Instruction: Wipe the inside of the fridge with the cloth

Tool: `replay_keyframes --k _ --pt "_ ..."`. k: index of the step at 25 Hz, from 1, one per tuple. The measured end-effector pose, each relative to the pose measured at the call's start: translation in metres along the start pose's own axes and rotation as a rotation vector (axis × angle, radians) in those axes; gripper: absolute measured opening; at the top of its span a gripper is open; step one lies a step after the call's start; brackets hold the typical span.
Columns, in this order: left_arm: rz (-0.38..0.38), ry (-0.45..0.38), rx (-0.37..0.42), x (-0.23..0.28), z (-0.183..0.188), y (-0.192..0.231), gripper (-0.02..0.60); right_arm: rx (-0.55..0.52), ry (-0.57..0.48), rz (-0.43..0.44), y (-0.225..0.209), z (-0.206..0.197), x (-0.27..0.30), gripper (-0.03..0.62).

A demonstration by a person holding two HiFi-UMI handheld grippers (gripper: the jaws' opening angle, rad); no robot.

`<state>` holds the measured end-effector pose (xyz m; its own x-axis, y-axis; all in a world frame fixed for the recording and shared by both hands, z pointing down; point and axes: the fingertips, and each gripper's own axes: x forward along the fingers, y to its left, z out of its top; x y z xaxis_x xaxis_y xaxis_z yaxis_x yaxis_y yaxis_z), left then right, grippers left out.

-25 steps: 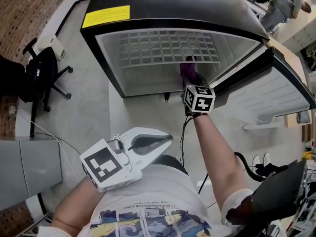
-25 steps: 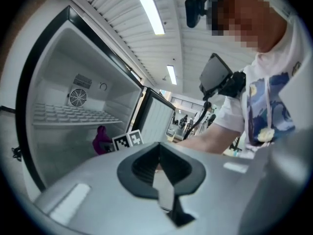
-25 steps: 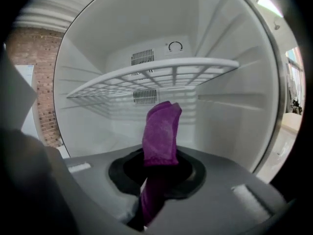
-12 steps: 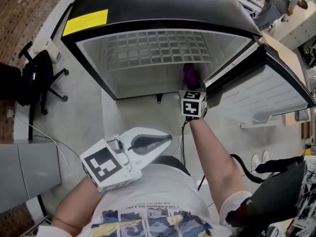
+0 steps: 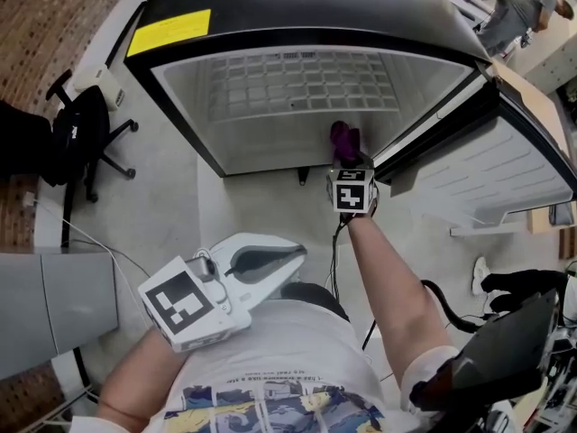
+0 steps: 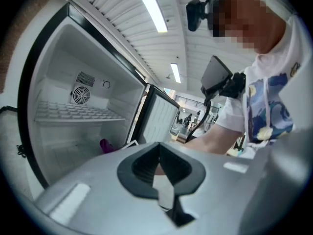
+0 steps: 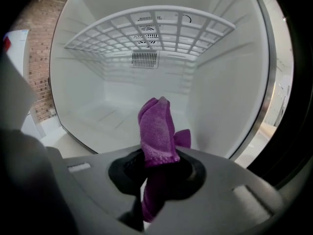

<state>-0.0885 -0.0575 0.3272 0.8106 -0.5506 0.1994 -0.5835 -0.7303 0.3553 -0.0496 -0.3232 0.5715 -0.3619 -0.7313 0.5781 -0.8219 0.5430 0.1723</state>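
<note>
Cloth, purple and fuzzy, sticks up out of the right gripper, which squeezes it tight. It is at the open front of the big black fridge, lower than the white wire shelf. The left gripper is closed on nothing, near the person's tummy.

Bright, even white light fills all views. Above and beyond the left claw, a ceiling strip light is blown out to white. Ahead of the right claw, the fridge walls glow softly, with faint shadow under the shelf; the cloth it pinches is sharp. Both gripper views bow heavily and blacken at the rims.
</note>
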Motion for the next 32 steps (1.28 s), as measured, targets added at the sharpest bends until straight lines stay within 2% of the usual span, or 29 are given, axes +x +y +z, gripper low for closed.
replay_keyframes --k 5,8,12,16,25,32 --pt "0.034 0.005 -0.011 -0.012 -0.004 0.0 0.006 0.017 -0.009 0.052 0.027 0.004 0.004 0.054" --pt "0.056 0.02 0.01 -0.02 -0.01 0.003 0.006 -0.004 -0.01 0.082 0.041 0.009 0.003 0.054" --pt "0.074 -0.003 -0.013 -0.028 -0.008 -0.003 0.006 -0.021 -0.025 0.12 0.066 0.016 0.006 0.054" --pt "0.126 -0.002 0.023 -0.044 -0.017 0.005 0.006 -0.044 -0.032 0.163 0.092 0.022 0.01 0.054" --pt "0.207 -0.043 0.027 -0.077 -0.021 0.007 0.006 -0.089 -0.043 0.259 0.151 0.037 0.012 0.054" --pt "0.266 -0.043 0.005 -0.095 -0.028 0.008 0.006 -0.059 -0.049 0.32 0.182 0.043 0.016 0.054"
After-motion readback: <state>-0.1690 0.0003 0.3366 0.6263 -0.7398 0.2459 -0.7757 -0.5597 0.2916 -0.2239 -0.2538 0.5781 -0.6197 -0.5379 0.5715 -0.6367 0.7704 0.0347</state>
